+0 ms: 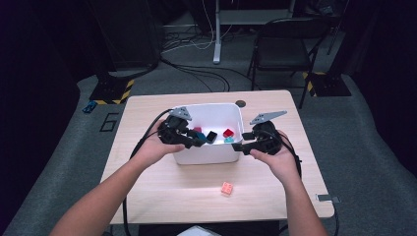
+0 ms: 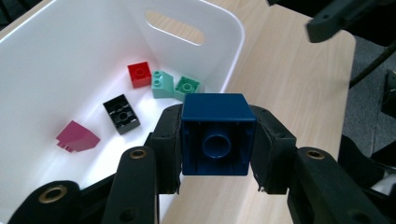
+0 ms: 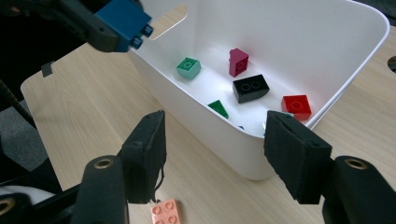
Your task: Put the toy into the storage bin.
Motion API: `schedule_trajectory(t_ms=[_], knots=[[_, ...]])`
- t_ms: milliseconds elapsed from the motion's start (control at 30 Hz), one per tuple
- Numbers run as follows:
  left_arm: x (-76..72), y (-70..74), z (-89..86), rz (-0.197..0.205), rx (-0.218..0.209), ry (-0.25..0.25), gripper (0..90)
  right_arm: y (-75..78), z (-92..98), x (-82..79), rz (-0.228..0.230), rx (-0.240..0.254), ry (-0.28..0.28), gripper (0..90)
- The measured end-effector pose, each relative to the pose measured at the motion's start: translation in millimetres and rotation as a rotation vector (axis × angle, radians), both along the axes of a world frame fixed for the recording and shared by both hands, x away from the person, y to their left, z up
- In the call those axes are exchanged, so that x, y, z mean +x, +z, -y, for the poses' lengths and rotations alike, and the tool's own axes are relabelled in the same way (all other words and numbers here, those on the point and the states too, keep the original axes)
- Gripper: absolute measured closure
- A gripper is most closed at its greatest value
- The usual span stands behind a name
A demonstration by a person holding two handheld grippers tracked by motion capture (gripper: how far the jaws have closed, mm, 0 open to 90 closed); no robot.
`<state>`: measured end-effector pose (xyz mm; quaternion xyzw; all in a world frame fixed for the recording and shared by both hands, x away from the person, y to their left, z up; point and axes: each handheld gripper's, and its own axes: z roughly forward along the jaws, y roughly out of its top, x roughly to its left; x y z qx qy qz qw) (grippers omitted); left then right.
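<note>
The left gripper [image 2: 215, 154] holds a blue brick [image 2: 215, 135] tight between its jaws, over the near rim of the white bin [image 2: 229, 56]. The right gripper [image 3: 215, 154] has wide, empty jaws just outside the bin; it is the nearer one to the pink brick [image 3: 167, 213] on the table in front of the bin.

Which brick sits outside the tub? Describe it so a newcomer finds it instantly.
Start at the white tub in the middle of the wooden table. Look toward the person's edge, just right of centre: a small pink brick lies flat, studs up. It is the one brick on bare tabletop, not in the tub or a tool.
</note>
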<state>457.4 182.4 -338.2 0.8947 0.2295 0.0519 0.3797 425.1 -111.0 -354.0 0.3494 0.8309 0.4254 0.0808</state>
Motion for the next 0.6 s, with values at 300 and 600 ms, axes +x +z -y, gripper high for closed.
schedule_trajectory(t_ms=[300,600], knots=[[30.5,-9.8,3.5,-0.007,0.015,0.041,58.3,-0.3,-0.2,0.3,0.0,0.0,0.001,38.3],[63.6,-19.6,11.5,-0.017,0.009,0.045,58.2,0.1,0.4,0.1,0.0,0.002,0.001,38.3]])
